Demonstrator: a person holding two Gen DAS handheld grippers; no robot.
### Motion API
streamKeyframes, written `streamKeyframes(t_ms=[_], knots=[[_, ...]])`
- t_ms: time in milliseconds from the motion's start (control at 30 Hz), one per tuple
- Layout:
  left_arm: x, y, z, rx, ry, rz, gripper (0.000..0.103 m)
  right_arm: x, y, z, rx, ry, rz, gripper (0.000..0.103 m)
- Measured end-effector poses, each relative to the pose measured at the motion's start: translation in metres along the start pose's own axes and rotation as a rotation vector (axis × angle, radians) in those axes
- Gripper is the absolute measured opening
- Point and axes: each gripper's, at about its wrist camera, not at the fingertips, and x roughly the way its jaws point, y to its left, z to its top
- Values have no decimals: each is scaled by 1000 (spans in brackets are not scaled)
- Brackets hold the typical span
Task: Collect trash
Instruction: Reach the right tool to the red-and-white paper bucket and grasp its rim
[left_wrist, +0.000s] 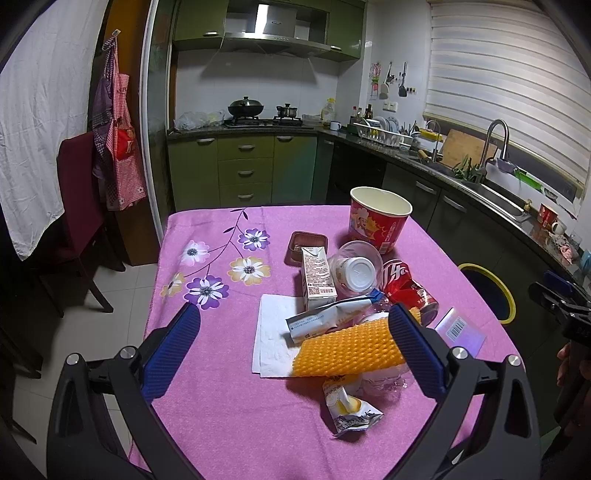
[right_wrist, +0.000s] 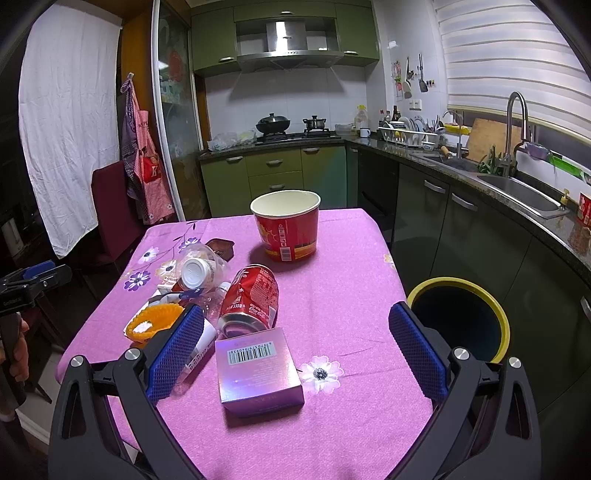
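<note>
Left hand-held gripper: jaws spread wide, holding nothing, above the near edge of the trash pile.
Right hand-held gripper: jaws spread wide and empty, over the pink box.
Yellow wrapper: crumpled, nearest on the pink tablecloth.
Orange foam net: lies over the white napkin, beside the left gripper's right finger.
Trash pile: milk carton, clear plastic cup on its side and dented red can lie close together mid-counter.
Red paper bucket: upright, behind the pile.
Bin: yellow-rimmed, on the floor just beside the counter's right edge.
</note>
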Motion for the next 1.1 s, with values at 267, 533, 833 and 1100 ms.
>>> streamKeyframes(t_ms=[267,533,833,1100], knots=[[1,0,0,-1,0,0,97,2,-1,0,3,6,-1,99],[28,5,18,4,21,-2,97,23,-4,9,-25,44,-2,99],[99,32,75,-9,2,60,97,97,-16,75,-104,194,59,99],[181,43,109,-9,31,89,97,202,-41,150,-23,388,101,99]])
